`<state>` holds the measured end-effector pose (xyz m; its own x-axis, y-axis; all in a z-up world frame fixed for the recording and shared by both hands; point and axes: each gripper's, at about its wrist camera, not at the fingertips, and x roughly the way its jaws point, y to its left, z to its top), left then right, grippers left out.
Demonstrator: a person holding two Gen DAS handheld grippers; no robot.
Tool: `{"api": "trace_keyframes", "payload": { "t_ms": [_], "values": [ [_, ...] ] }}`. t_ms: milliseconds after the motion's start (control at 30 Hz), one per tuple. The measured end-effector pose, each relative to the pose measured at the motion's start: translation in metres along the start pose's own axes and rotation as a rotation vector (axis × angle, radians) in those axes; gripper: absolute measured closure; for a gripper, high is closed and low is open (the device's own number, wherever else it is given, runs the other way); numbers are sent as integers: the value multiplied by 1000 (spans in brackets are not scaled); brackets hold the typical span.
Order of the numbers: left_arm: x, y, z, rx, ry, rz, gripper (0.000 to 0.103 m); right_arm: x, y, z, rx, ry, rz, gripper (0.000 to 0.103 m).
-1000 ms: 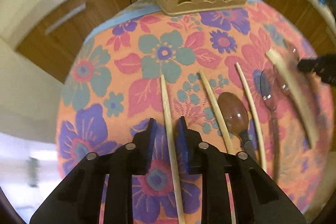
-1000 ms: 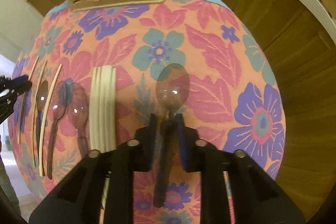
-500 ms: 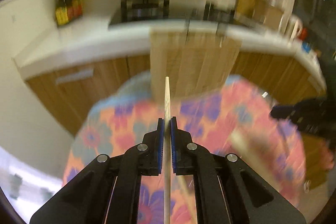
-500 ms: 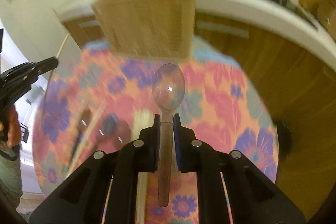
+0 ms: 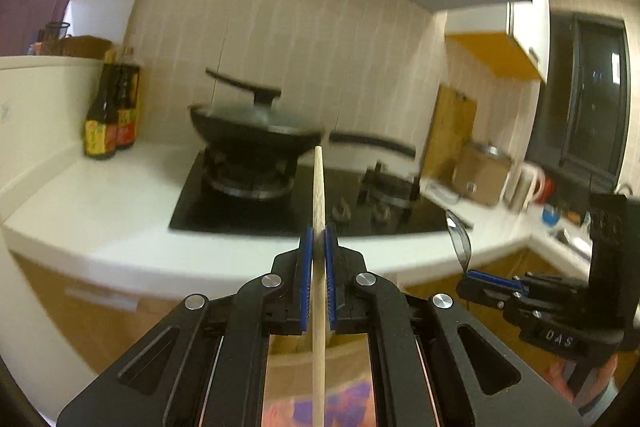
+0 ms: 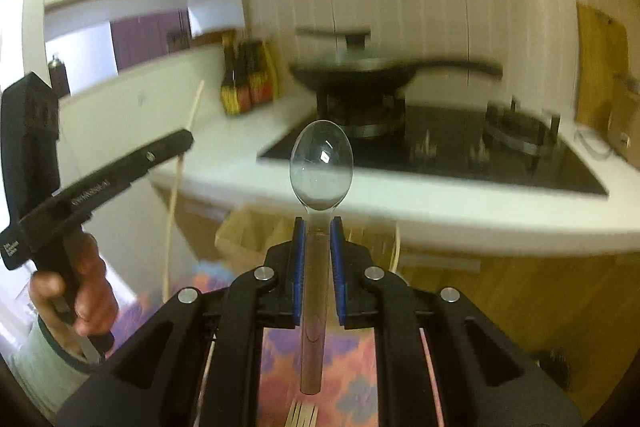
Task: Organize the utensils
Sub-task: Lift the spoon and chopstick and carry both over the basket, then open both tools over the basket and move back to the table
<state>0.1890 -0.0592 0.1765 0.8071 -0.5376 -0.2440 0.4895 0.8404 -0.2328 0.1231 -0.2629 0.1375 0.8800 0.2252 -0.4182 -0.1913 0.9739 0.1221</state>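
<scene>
In the left wrist view we hold the left hand-held gripper [image 5: 319, 235] closed on a wooden chopstick [image 5: 319, 187]. The chopstick stands nearly upright between the blue pads [image 5: 306, 267]; its tip points to 12 o'clock, in front of the black wok [image 5: 256, 135], and its lower end runs down to 6 o'clock, over the flowered tablecloth [image 5: 344, 403]. The chopstick is lifted and does not touch the cloth.

At 3 o'clock of this view we see the right hand-held gripper [image 5: 476, 277] from the side, with the bowl of the clear plastic spoon [image 5: 458, 239] rising from it.

In the right wrist view our right hand-held gripper [image 6: 318, 227] is closed on the clear plastic spoon [image 6: 321, 167]. The pads clamp the handle just under the bowl; the bowl points to 12 o'clock and the handle hangs down to 6 o'clock above the tablecloth [image 6: 352, 387]. The spoon is also in the air.

At 9 o'clock of this view the left hand [image 6: 80, 291] holds the left hand-held gripper [image 6: 186, 141], and the thin chopstick [image 6: 180, 179] passes through it.

At 6 o'clock, at the lower edge, we see the tines of a pale fork [image 6: 302, 415] lying on the cloth. Behind the spoon, near the centre, a beige basket [image 6: 244, 235] is partly visible, blurred.

Behind, the white worktop [image 5: 100, 211] carries a black gas hob [image 5: 400, 211] with the wok on it, and two sauce bottles [image 5: 110, 115] stand at 9 o'clock.
</scene>
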Motion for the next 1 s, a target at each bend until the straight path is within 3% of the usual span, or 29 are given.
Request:
{"api": "trace_keyframes", "payload": {
  "t_ms": [133,400,733,833,867,933,1000],
  "values": [
    [18,7,11,-31,-47,-7,99,14,-5,17,-20,-111,-58,93],
    [51,18,13,-52,-132,31,99,54,-14,17,-43,-204,-134,93],
    [67,17,-9,23,-205,211,99,82,-22,0,-24,-220,-162,93],
    [66,18,-16,20,-168,200,98,81,-24,-8,-6,-208,-145,92],
    [64,18,-17,19,-165,200,97,79,-25,-10,-4,-206,-139,92],
    [55,18,-20,12,-147,185,75,75,-26,-16,-10,-172,-113,92],
    [43,18,-23,-3,-130,157,70,66,-29,-24,5,-165,-109,89]
  ]
}}
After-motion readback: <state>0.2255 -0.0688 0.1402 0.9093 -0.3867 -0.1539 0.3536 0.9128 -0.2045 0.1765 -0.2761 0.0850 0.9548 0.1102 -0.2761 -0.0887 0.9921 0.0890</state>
